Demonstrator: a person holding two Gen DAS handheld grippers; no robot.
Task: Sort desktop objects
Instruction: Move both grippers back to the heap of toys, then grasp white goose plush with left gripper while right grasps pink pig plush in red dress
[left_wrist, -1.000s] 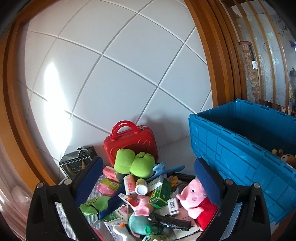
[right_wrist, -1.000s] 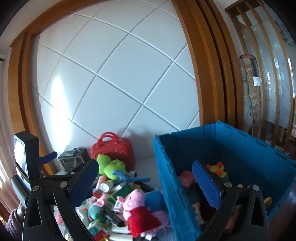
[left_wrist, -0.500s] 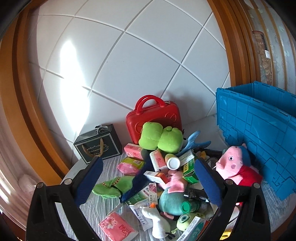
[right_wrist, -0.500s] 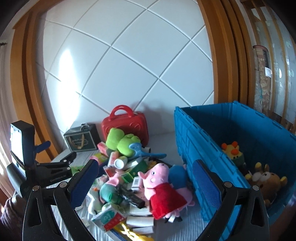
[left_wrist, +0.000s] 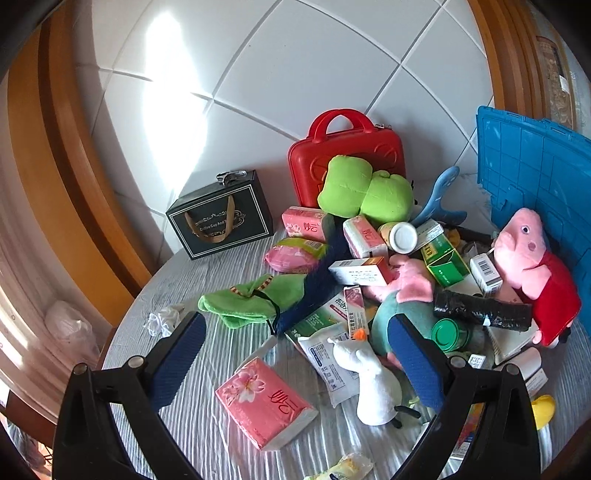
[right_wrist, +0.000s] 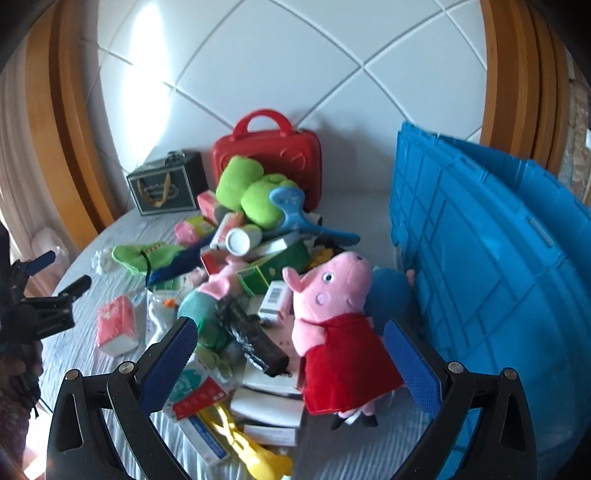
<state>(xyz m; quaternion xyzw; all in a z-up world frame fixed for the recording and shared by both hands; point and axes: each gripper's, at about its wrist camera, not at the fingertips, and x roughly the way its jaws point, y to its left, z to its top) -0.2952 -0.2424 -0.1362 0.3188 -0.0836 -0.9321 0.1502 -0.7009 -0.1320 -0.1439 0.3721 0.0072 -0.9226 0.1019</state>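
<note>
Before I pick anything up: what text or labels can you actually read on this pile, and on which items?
"Coffee Cup And S…", partly hidden by the strap: black gift box.
Red Chinese characters, brand unreadable: pink tissue pack.
Chinese print, too small to read: white-and-red box, green box.
Barcode only, digits unreadable: small white box.
Nothing legible on the blue crate.

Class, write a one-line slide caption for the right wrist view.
Open right gripper poised over a pink pig plush beside the blue crate, amid cluttered boxes and toys.
</note>
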